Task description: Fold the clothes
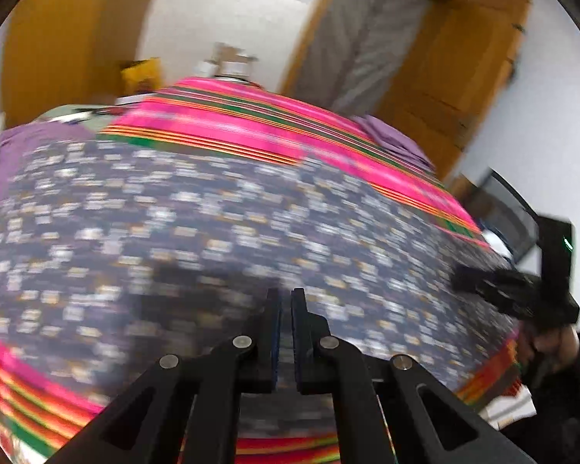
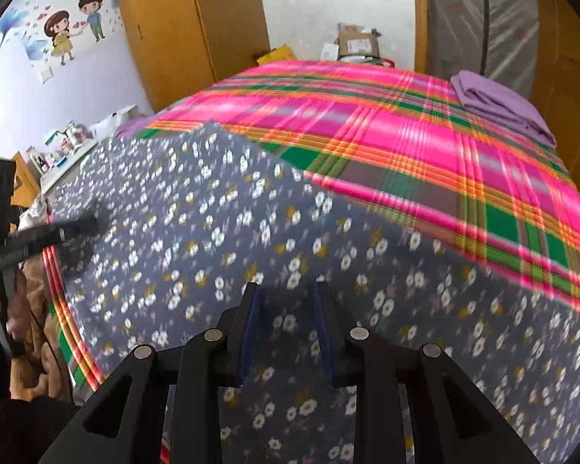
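Left wrist view, heavily motion-blurred: left tongs (image 1: 285, 297) sat at 6 o'clock, jaws drawn nearly together with only a thin slit between the blue pads; whether any cloth was pinched there could not be told. Directly beyond them the grey floral garment (image 1: 212, 224) lay spread over the bed. At 3 o'clock the right tongs (image 1: 479, 282) reached in over the garment's edge.

Right wrist view: right tongs (image 2: 286, 301) at 6 o'clock, jaws standing apart, released; floral fabric showed through the gap, but the pads were not pressing on it. Grey floral garment (image 2: 232, 232) covered the near part of the bed from 6 o'clock out toward 10 o'clock, its far edge uneven. At 9 o'clock the left tongs (image 2: 77, 228) lay over the garment's left border, a hand (image 2: 4, 309) behind them.

Farther out, the pink, green and orange plaid bedspread (image 2: 406, 135) lay bare. A folded purple cloth (image 2: 498, 104) rested on it at 1 o'clock, well apart from the garment. Wooden wardrobe (image 2: 174, 31) stood at 11 o'clock, cartoon wall sticker (image 2: 73, 27) beside it.
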